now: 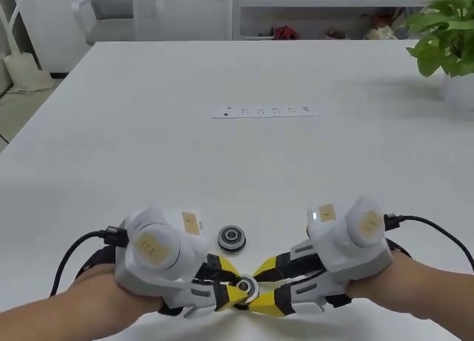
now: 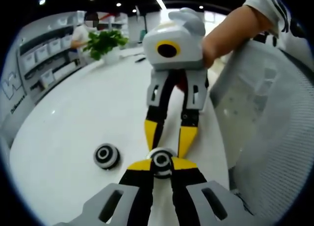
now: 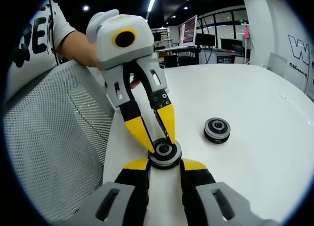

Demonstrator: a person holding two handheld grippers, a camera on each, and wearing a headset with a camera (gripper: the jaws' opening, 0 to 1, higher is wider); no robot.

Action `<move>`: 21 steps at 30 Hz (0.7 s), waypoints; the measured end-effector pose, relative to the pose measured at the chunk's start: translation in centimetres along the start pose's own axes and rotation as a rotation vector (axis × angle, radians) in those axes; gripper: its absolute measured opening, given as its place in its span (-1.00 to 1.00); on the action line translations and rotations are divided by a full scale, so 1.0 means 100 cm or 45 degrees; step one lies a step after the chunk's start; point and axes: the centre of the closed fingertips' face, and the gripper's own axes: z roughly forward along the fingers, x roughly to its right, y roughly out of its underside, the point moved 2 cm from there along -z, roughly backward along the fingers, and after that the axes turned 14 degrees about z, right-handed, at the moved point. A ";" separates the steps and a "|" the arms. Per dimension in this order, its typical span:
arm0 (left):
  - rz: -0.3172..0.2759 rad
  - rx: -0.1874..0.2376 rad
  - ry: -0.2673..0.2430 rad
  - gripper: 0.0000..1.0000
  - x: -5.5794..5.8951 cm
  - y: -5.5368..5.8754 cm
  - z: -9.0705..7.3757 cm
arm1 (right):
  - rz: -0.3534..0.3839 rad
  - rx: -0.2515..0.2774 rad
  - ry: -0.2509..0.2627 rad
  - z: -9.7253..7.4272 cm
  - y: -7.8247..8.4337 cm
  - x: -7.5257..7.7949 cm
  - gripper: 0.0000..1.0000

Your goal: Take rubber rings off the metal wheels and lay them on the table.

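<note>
A metal wheel (image 1: 244,287) with a dark rubber ring is held just above the white table (image 1: 237,163), near its front edge. My left gripper (image 1: 231,293) comes in from the left and is shut on it; in the left gripper view the wheel (image 2: 161,159) sits between the yellow fingertips. My right gripper (image 1: 261,290) meets it from the right and is also shut on the wheel (image 3: 165,153). A second wheel (image 1: 232,237) with its ring on lies flat on the table just beyond them; it is also seen as the second wheel (image 2: 106,155) (image 3: 217,129).
A white power strip (image 1: 266,111) lies mid-table. A potted plant (image 1: 444,37) stands at the far right. Chairs (image 1: 181,15) line the far side. A mesh chair (image 3: 54,137) is close behind the grippers at the near edge.
</note>
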 end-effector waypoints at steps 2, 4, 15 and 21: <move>0.000 0.000 -0.001 -0.73 0.000 0.000 0.000 | 0.002 -0.004 0.001 0.000 0.001 0.001 -0.59; 0.000 -0.001 -0.003 -0.73 0.000 0.000 0.000 | -0.003 -0.010 0.005 -0.001 0.001 0.001 -0.63; -0.003 -0.005 -0.010 -0.74 -0.001 0.002 -0.001 | 0.022 -0.029 0.026 -0.004 0.003 0.004 -0.86; 0.000 -0.007 -0.014 -0.74 0.000 0.002 -0.002 | 0.043 -0.035 0.042 -0.005 0.003 0.006 -0.94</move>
